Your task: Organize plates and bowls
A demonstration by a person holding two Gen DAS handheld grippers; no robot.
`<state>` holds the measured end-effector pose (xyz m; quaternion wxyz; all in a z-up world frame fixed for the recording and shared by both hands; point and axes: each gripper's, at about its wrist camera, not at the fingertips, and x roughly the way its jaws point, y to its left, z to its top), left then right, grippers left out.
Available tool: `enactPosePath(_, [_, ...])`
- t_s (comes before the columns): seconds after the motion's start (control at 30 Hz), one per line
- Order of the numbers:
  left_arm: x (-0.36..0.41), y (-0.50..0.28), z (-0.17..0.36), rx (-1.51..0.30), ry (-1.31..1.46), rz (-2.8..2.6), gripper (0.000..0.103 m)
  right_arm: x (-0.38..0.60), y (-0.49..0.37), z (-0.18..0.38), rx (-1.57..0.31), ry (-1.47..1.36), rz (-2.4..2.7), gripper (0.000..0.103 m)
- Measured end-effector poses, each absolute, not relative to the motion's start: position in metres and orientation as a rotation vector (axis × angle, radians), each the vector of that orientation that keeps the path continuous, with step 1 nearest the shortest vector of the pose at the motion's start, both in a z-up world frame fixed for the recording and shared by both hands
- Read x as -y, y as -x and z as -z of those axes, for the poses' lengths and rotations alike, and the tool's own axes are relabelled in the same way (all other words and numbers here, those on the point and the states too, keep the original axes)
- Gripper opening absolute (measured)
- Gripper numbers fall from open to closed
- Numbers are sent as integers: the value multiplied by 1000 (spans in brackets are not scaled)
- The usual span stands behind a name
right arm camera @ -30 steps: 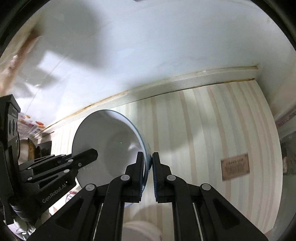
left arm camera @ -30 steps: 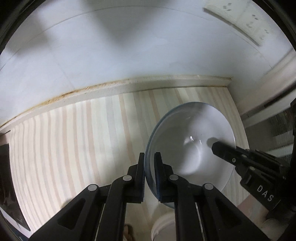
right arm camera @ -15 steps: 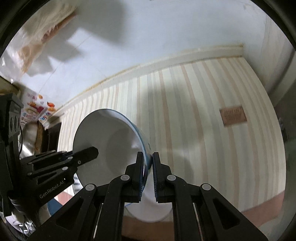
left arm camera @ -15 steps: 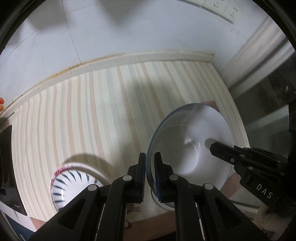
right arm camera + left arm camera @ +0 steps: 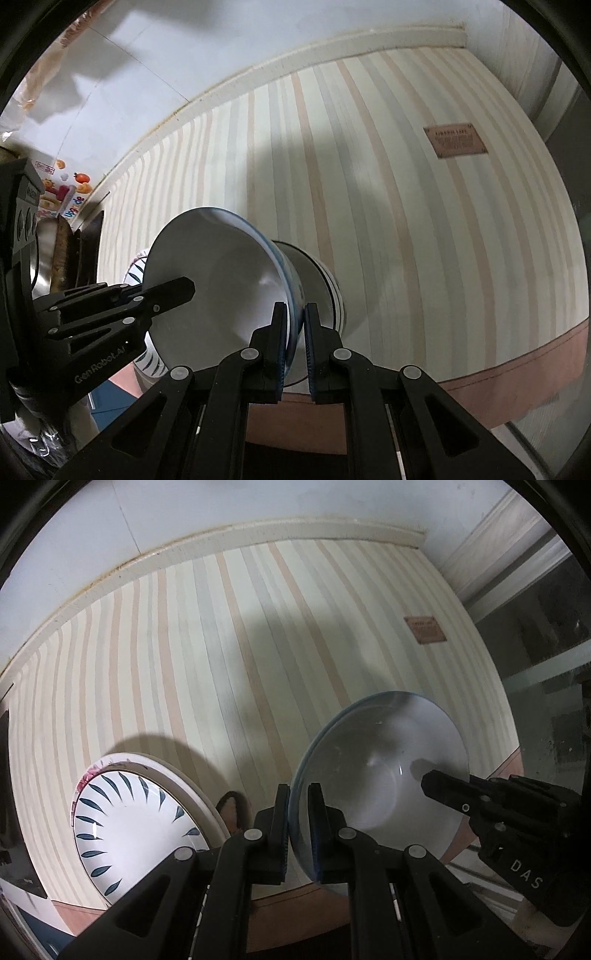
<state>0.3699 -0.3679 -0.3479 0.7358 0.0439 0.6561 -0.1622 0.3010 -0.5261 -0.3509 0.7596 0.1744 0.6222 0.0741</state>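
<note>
The bowl I hold has a white inside and a thin blue rim. My grippers are black, with blue pads. The plate is white with dark blue leaf marks. The tablecloth has cream, beige and grey stripes, with a brown label.

I see a glossy white glazed bowl, a shiny leaf-patterned ceramic plate lower left, matt black plastic tools, and smooth striped cloth on the table.
</note>
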Motion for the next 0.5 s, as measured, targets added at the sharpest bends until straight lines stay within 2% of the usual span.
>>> enactPosePath(0.5, [378, -370, 367, -1487, -151, 361, 9, 532, -307, 367, -1413, -390, -126, 11])
